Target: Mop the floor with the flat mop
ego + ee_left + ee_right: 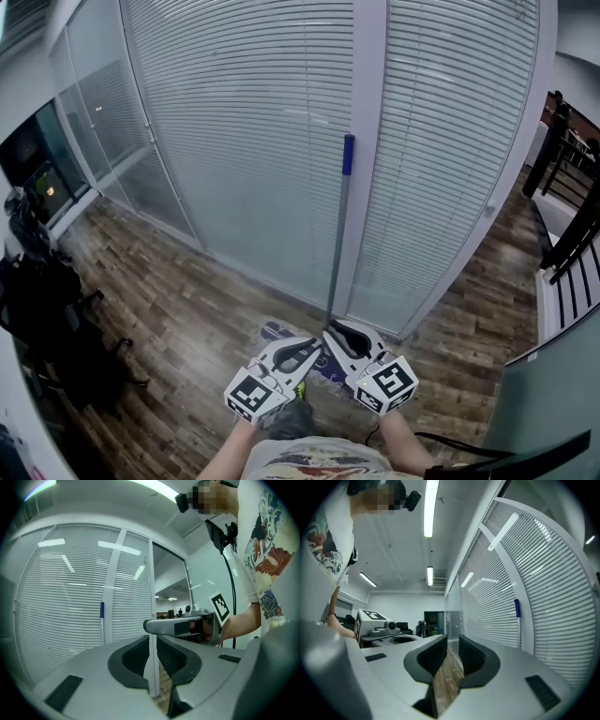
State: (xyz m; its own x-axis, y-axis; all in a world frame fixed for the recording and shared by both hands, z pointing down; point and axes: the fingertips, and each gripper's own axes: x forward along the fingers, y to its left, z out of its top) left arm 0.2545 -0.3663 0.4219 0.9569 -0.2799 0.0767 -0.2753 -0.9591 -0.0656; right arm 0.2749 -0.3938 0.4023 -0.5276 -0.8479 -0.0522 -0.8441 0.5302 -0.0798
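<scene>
Head view: what are the jaws doing?

Both pairs are pressed together on nothing. The left gripper [314, 348] and right gripper [332, 332] sit side by side low in the frame, tips angled toward each other.

And the flat mop?

Its handle [339, 225] stands nearly upright just ahead of the tips, against a pale post [367, 112] between slatted blinds [253, 122]. Its long axis runs from the floor up to a blue cap. Neither hand looks clearly nearer. In the left gripper view the handle [102, 625] lies left of the jaws; in the right gripper view the handle [518, 627] lies right of them.

Anything hidden?

The mop head [277, 331], on the wood floor [169, 300], is mostly covered by the grippers. Where it joins the handle cannot be seen.
</scene>
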